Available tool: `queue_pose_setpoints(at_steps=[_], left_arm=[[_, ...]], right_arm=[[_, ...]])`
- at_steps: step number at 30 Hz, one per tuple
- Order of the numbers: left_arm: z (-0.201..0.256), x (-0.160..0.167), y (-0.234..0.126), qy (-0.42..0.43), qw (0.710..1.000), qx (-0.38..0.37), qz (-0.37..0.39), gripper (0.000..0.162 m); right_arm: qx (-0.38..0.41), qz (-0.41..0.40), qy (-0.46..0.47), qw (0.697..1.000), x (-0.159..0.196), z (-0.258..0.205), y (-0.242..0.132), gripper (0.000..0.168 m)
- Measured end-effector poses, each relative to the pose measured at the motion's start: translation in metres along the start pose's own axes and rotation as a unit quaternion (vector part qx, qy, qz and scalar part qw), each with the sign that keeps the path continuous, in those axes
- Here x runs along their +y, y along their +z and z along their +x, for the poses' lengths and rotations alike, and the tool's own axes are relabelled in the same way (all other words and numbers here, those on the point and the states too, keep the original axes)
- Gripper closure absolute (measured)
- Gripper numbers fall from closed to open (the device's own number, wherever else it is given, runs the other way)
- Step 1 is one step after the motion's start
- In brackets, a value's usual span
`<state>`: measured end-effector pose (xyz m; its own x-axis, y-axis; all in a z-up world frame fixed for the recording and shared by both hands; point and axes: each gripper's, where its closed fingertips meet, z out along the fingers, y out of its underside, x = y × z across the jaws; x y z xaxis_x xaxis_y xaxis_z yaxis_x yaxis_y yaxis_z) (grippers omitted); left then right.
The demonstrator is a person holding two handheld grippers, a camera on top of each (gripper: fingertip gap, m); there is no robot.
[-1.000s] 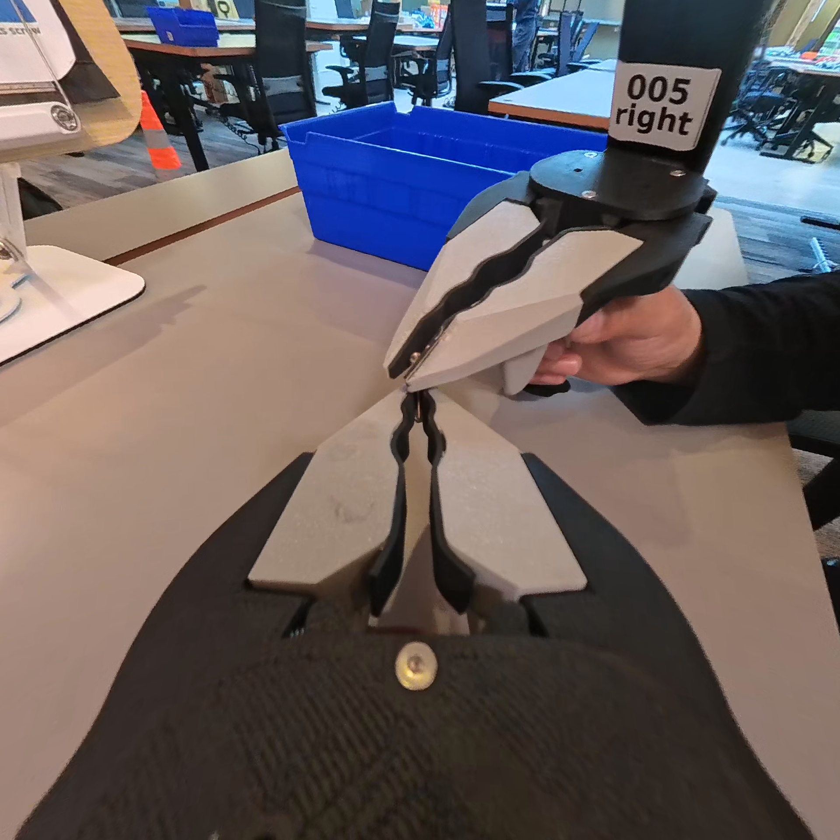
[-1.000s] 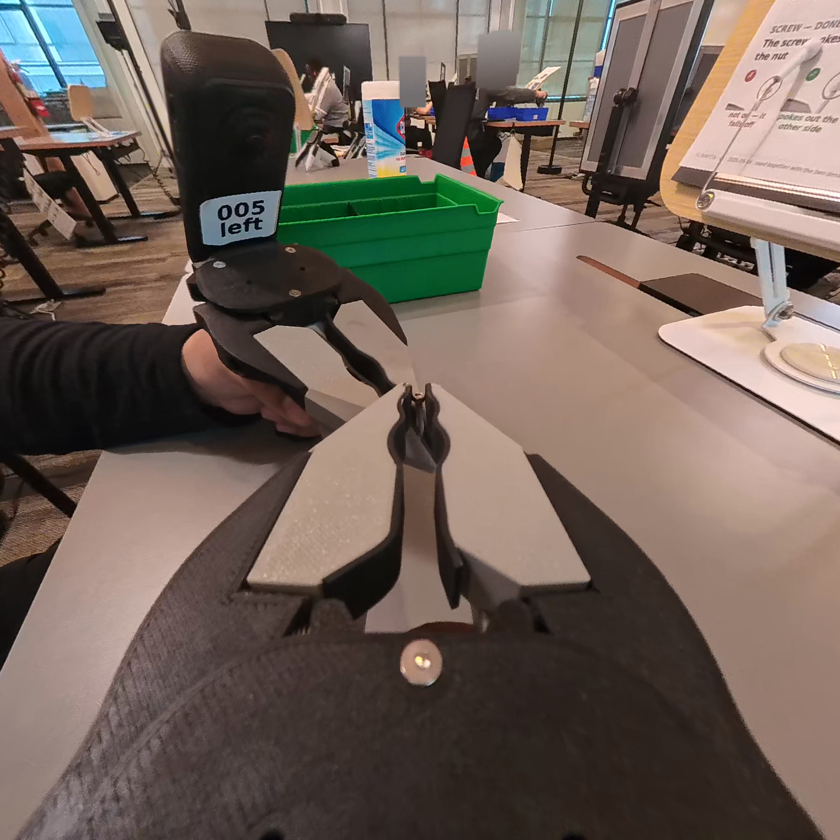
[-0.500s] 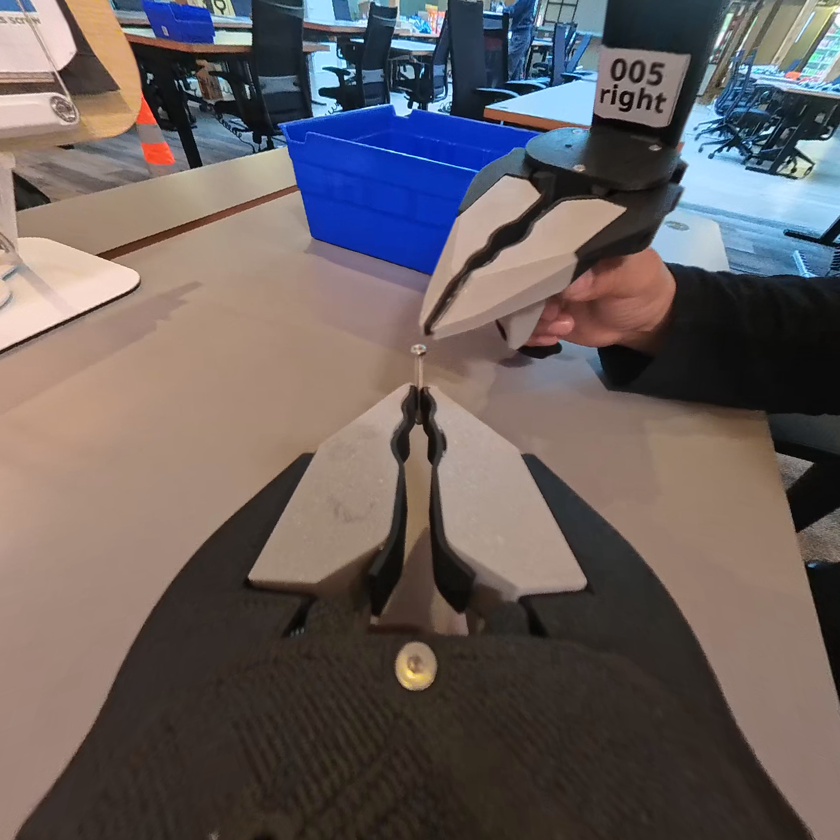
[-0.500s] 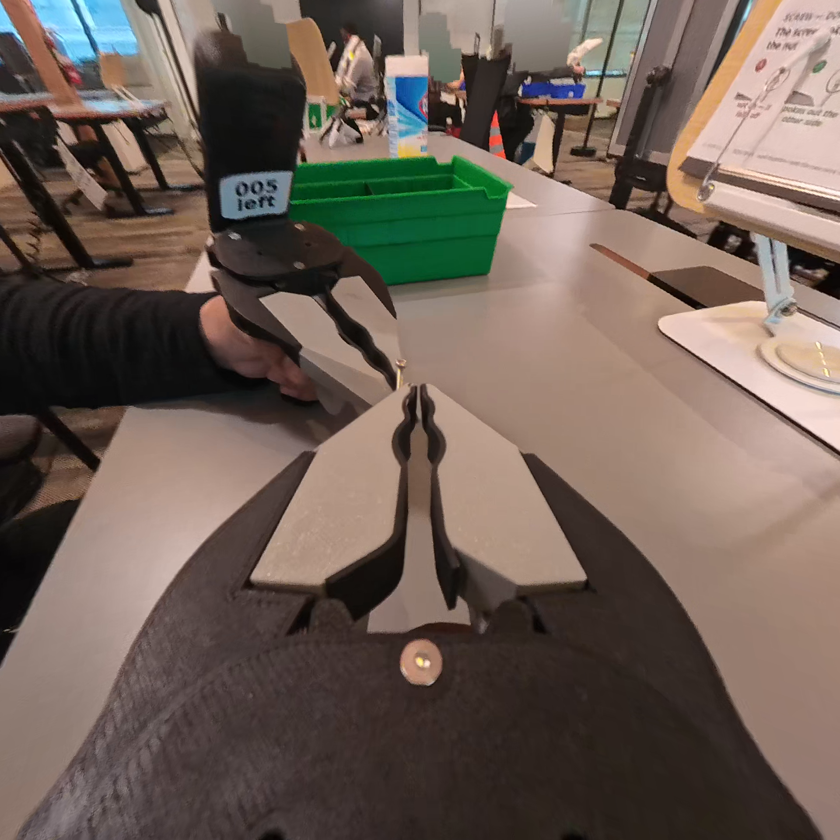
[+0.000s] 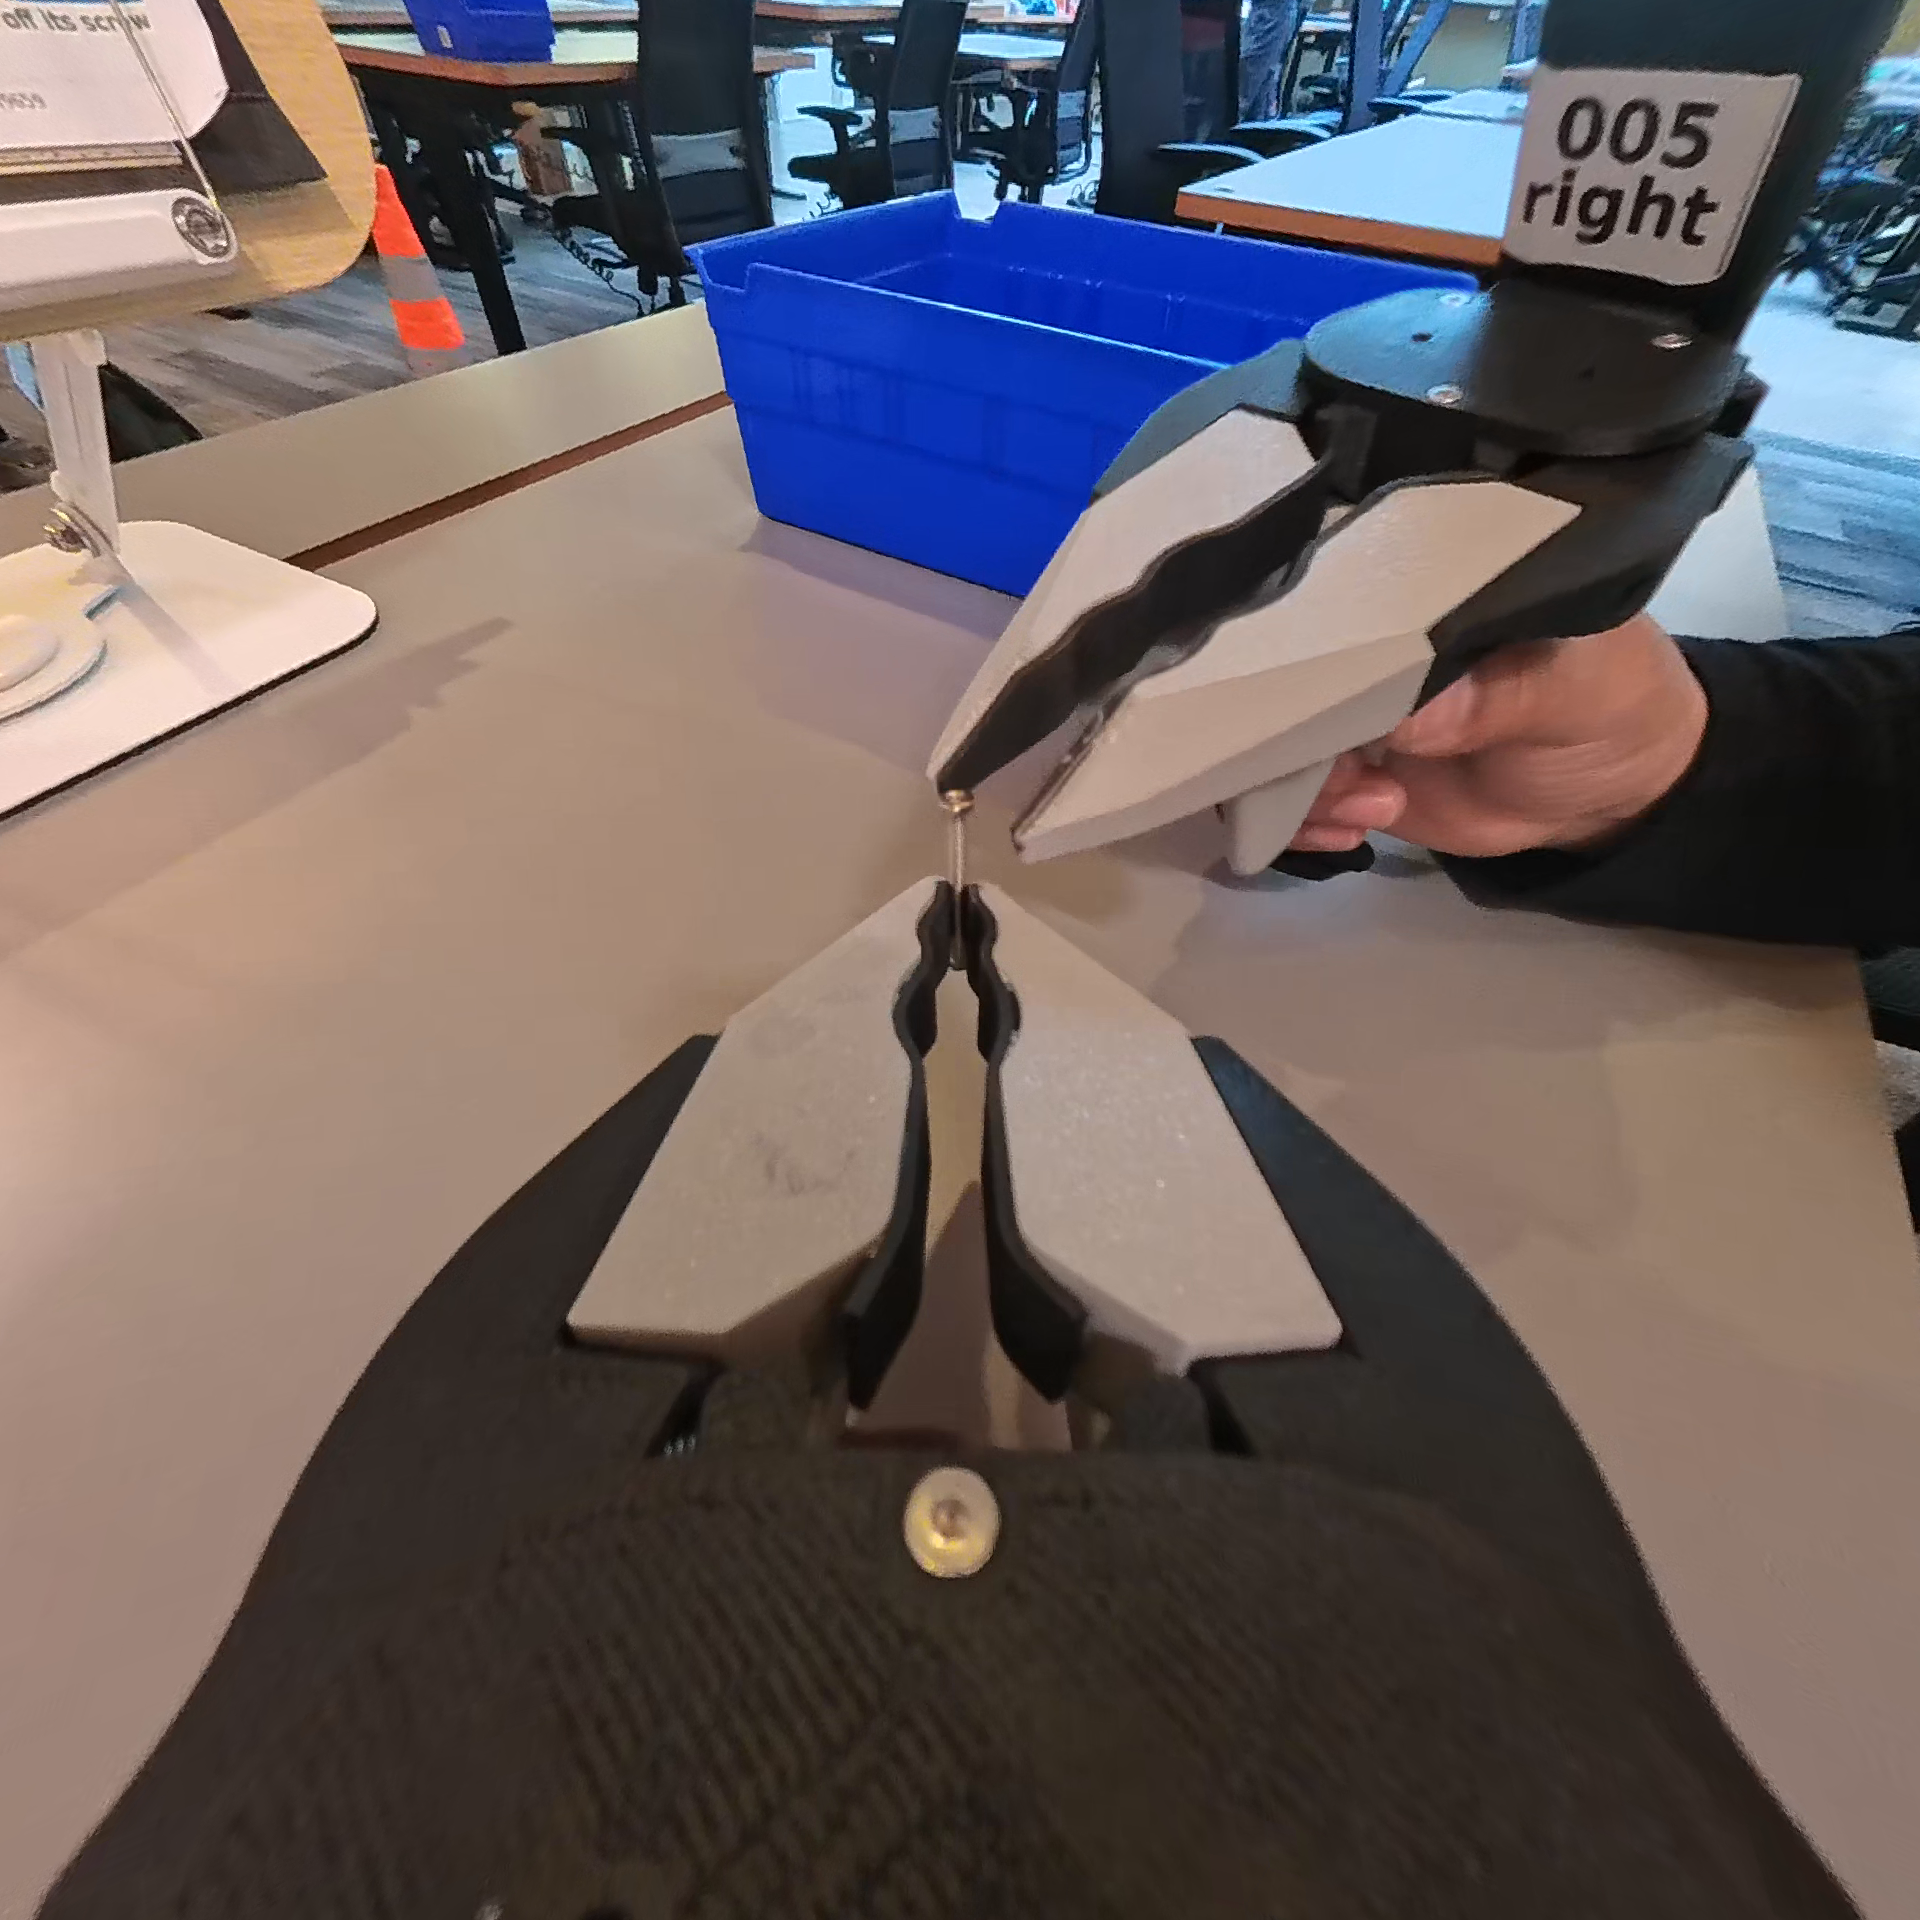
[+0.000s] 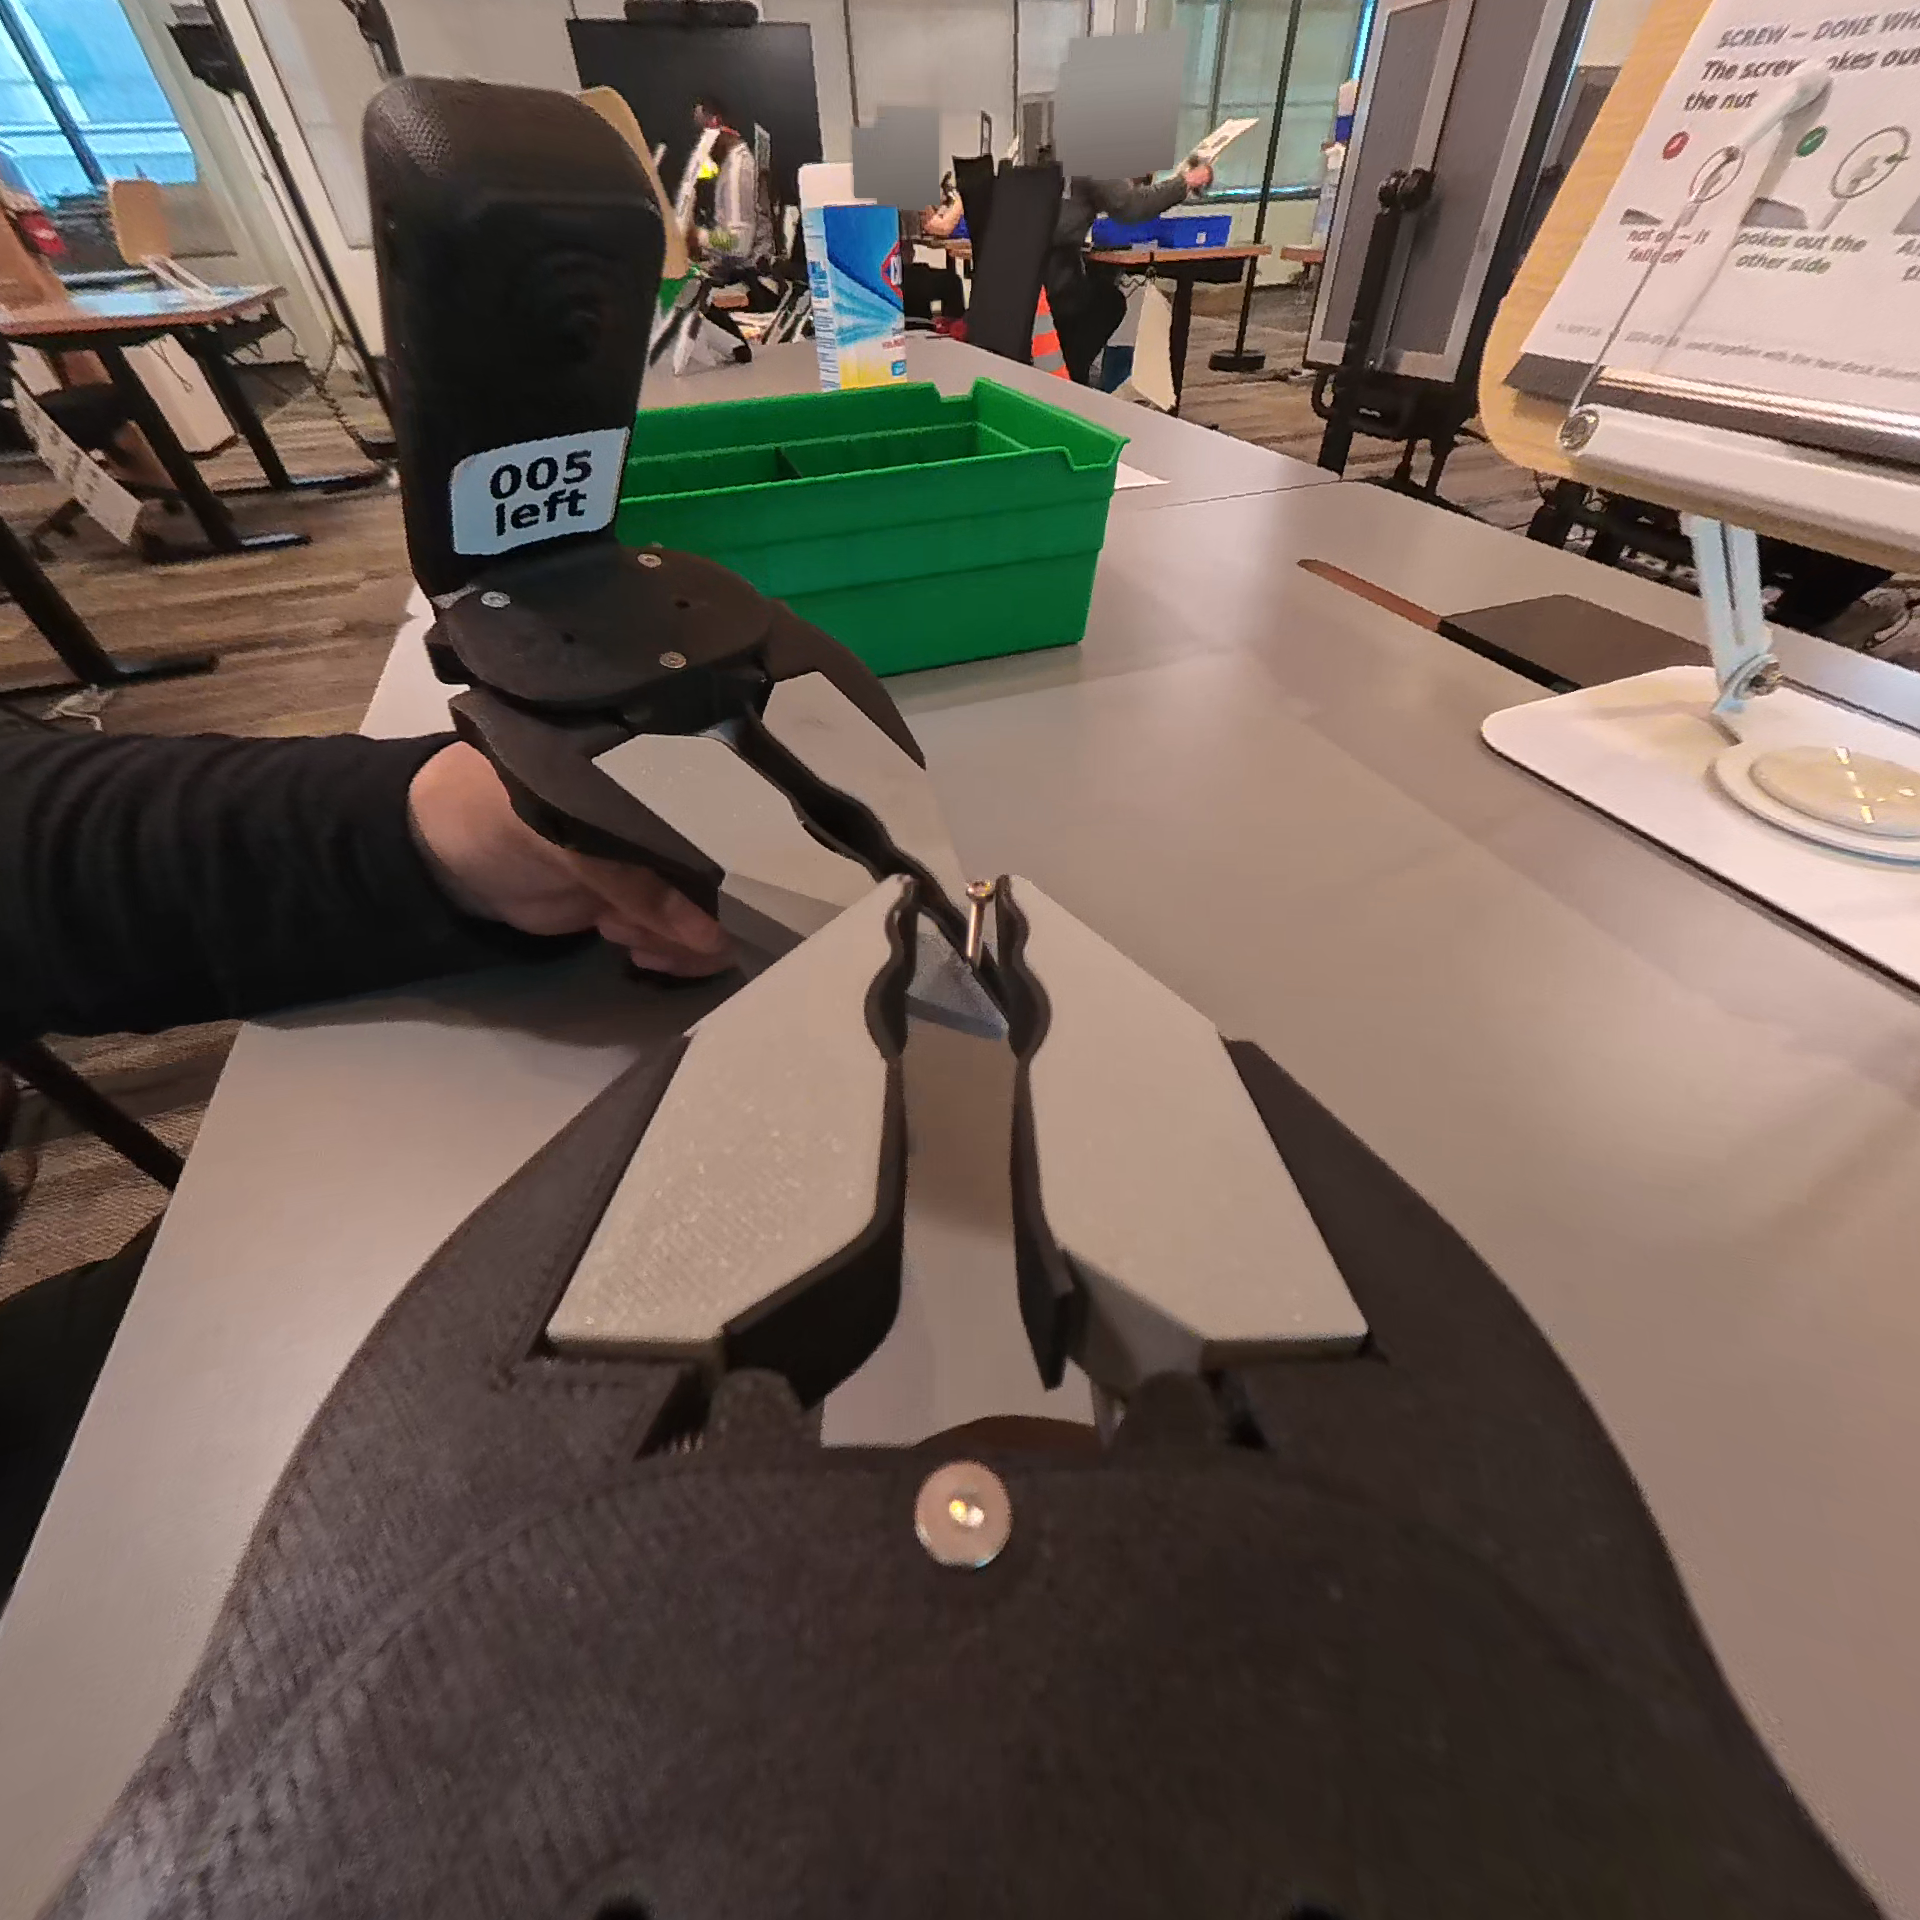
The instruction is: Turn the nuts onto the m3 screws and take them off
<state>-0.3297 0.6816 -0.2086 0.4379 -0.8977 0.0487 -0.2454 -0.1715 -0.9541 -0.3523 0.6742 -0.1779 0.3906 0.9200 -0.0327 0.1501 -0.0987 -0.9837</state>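
My left gripper (image 5: 956,902) is shut on the lower end of a thin metal screw (image 5: 958,844), which stands upright from its tips above the grey table (image 5: 520,831). The screw has a small wider piece at its top; I cannot tell whether that is its head or a nut. My right gripper (image 6: 956,891) is open, with its two tips on either side of the top of the screw (image 6: 975,920). In the left wrist view the right gripper (image 5: 982,805) comes in from the right, one tip touching the screw's top. The left gripper (image 6: 951,971) comes in from the left in the right wrist view.
A blue bin (image 5: 987,343) stands at the back on the right-hand side, and a green divided bin (image 6: 873,540) on the left-hand side. A document stand on a white base (image 6: 1662,748) stands across the table. A wipes canister (image 6: 852,291) is behind the green bin. Both grippers' tips are close together, under 4 cm apart.
The right gripper, shut at the screw's top a second ago, drew away still shut, then came back and opened around the top. The left gripper kept hold of the screw.
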Motion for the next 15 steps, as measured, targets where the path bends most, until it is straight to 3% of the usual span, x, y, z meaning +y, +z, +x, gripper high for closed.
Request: queue_pose_setpoints(at_steps=[6,11,15], left_arm=[[0.003,0.001,0.001,0.020,1.000,-0.002,-0.004,0.162],[0.007,-0.001,0.002,0.025,1.000,0.004,-0.001,0.162],[0.011,-0.003,0.001,0.026,0.999,0.018,0.008,0.162]], right_arm=[[-0.007,-0.001,0.003,1.000,0.003,-0.004,0.005,0.154],[-0.008,0.009,0.009,1.000,0.002,-0.002,0.006,0.166],[-0.052,0.026,0.044,0.997,-0.001,-0.009,0.008,0.166]])
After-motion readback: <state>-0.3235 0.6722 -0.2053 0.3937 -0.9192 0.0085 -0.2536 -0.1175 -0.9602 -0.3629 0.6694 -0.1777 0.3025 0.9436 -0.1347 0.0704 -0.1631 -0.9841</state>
